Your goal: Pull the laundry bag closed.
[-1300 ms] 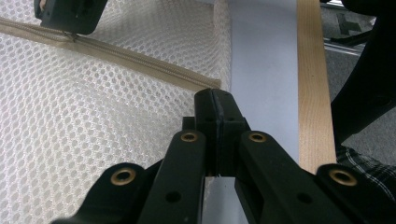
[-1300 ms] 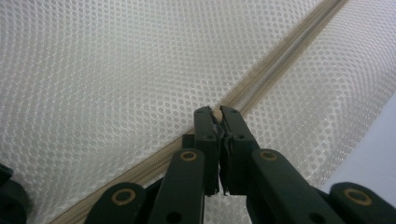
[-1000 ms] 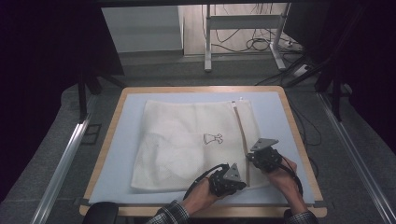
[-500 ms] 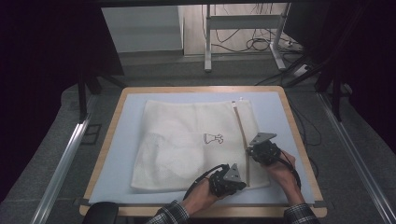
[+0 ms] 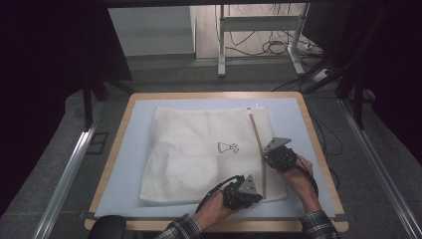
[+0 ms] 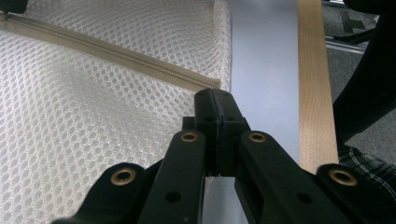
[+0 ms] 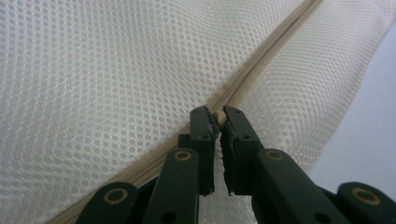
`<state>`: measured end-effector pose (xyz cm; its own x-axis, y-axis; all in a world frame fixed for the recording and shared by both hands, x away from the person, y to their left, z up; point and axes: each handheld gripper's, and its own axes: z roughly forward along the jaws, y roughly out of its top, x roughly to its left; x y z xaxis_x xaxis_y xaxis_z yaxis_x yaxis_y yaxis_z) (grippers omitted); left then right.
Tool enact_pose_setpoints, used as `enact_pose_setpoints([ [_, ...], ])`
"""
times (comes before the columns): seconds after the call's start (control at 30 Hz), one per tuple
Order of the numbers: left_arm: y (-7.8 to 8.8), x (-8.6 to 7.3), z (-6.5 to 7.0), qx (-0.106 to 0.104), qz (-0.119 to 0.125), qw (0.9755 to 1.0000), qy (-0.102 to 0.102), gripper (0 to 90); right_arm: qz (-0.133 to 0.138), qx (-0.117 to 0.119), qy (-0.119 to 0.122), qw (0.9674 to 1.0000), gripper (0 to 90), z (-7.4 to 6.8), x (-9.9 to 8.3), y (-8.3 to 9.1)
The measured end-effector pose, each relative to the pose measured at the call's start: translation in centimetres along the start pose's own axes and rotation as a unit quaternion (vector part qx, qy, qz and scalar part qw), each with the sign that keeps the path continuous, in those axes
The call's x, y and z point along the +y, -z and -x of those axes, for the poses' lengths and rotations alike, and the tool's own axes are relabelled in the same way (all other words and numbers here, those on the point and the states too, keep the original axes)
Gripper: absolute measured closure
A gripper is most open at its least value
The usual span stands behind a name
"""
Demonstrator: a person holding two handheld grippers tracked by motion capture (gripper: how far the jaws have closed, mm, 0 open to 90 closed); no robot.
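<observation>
A white mesh bag [image 5: 199, 149] lies flat on the pale blue mat [image 5: 134, 164], with a beige zipper [image 5: 257, 139] running down its right side. My right gripper [image 5: 266, 158] sits on that zipper about midway along. In the right gripper view it [image 7: 218, 116] is shut on the small beige zipper pull [image 7: 219, 116]. My left gripper [image 5: 258, 195] rests at the bag's near edge. In the left gripper view its jaws [image 6: 215, 100] are pressed shut on the mesh just short of the zipper's end [image 6: 212, 85].
A small black dress print [image 5: 228, 147] marks the bag's middle. The mat lies on a table with a wooden rim [image 5: 318, 149]. Bare mat runs left of the bag and along its right side. Metal rails and cables lie on the floor around the table.
My right gripper has slid a little farther from the person along the zipper. The left gripper has stayed at the bag's near edge.
</observation>
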<state>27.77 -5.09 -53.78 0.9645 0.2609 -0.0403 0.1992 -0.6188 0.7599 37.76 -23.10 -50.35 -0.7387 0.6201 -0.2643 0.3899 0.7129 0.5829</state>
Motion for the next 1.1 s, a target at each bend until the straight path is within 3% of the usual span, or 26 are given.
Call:
enact_pose_setpoints([
  [1.1, 0.0, 0.0, 0.2, 0.009, 0.0, 0.9999, -0.01, 90.0, -0.007, -0.02, 0.012, 0.9997, 82.3, 1.8, 1.7, -2.2],
])
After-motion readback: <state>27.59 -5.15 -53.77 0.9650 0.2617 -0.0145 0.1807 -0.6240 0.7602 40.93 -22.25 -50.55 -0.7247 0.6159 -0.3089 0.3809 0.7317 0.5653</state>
